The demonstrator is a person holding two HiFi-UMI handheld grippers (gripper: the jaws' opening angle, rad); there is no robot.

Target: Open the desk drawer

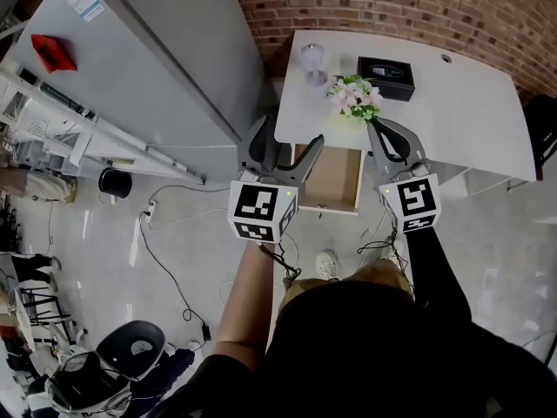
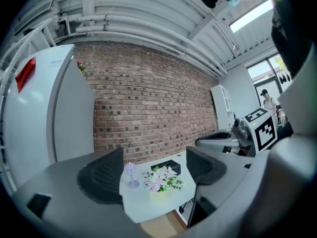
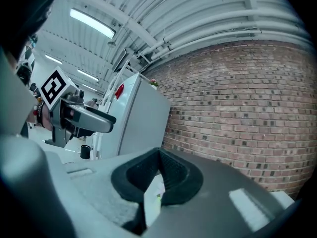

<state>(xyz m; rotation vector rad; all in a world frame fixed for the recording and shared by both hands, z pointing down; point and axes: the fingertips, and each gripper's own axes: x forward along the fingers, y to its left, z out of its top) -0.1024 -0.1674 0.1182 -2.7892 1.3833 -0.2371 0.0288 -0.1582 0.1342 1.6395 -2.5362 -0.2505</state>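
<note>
Pull looks done to me: the light wooden desk drawer (image 1: pixel 335 179) sticks out open from under the white rectangular desk (image 1: pixel 452 103). Both grippers hover at the desk's front edge. My left gripper (image 1: pixel 291 136) is spread and empty, and my right gripper (image 1: pixel 376 129) is pressed together on nothing. Next I'd probably just back away.
</note>
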